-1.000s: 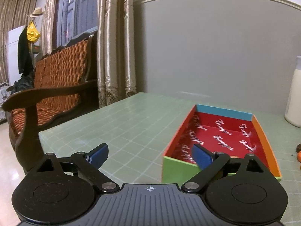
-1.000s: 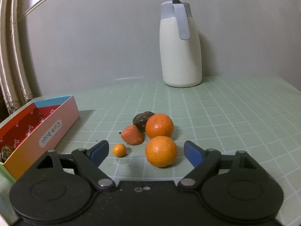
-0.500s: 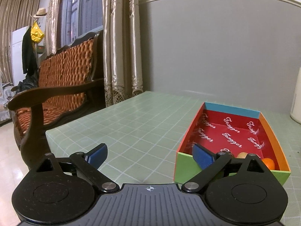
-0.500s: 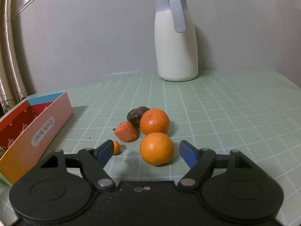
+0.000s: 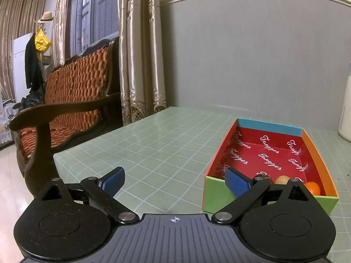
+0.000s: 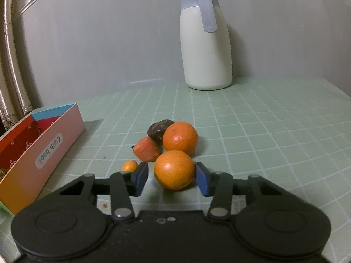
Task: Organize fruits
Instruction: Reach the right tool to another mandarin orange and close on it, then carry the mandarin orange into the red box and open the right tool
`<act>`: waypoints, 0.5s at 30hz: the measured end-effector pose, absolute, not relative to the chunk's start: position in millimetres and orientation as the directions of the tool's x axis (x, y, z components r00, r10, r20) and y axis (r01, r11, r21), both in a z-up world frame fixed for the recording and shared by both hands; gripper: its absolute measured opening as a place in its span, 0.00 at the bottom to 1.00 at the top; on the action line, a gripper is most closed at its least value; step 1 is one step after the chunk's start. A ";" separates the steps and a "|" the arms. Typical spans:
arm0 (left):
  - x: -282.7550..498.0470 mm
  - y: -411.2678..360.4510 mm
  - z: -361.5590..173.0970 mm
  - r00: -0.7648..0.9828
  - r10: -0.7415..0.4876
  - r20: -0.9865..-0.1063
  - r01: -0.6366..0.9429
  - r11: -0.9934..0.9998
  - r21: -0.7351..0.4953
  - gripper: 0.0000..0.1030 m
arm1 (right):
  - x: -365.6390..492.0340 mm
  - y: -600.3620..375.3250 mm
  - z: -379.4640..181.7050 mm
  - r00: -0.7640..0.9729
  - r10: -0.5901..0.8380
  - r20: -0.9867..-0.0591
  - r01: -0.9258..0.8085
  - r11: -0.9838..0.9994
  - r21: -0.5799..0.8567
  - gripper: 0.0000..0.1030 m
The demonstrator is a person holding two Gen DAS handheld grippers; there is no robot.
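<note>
- Grey wall (image 5: pixel 252 61) straight ahead of the claw.
- Wooden bench (image 5: pixel 65 105), beige curtains (image 5: pixel 140 54) and window (image 5: pixel 96 11) to its left.
- Pale floor (image 5: pixel 8 175) lower left.

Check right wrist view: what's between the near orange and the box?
The tiny orange fruit and the hand-held gripper's left finger lie between the near orange and the box; otherwise bare tablecloth.

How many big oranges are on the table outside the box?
2: the near orange sits between the right gripper's jaws; the far orange lies just behind it. Others may be hidden.
</note>
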State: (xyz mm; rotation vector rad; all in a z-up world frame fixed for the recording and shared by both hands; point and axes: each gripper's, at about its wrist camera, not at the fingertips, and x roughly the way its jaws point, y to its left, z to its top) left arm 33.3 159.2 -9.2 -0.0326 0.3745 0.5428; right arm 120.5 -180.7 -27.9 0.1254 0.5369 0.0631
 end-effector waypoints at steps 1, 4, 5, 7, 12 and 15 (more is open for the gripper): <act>33.4 158.8 -9.0 0.790 0.499 -0.356 -0.510 0.857 0.068 0.94 | 120.3 -180.5 -27.8 0.858 0.094 -0.504 -0.029 0.990 0.135 0.39; 33.5 158.4 -9.1 0.790 0.499 -0.356 -0.510 0.857 0.069 0.94 | 120.0 -180.2 -27.4 0.860 0.097 -0.501 -0.034 0.991 0.133 0.38; 33.5 158.3 -9.1 0.790 0.499 -0.356 -0.511 0.857 0.069 0.94 | 119.9 -179.8 -27.4 0.860 0.096 -0.501 -0.035 0.991 0.130 0.38; 33.5 158.2 -9.2 0.790 0.498 -0.357 -0.510 0.858 0.067 0.94 | 119.6 -180.0 -27.3 0.861 0.096 -0.500 -0.035 0.991 0.130 0.37; 34.1 157.1 -9.8 0.792 0.495 -0.358 -0.507 0.859 0.067 0.94 | 117.4 -181.4 -26.0 0.863 0.103 -0.495 -0.040 0.990 0.138 0.37; 34.9 156.8 -9.6 0.793 0.494 -0.358 -0.505 0.860 0.068 0.95 | 114.7 -181.4 -23.8 0.869 0.108 -0.484 -0.047 0.990 0.136 0.37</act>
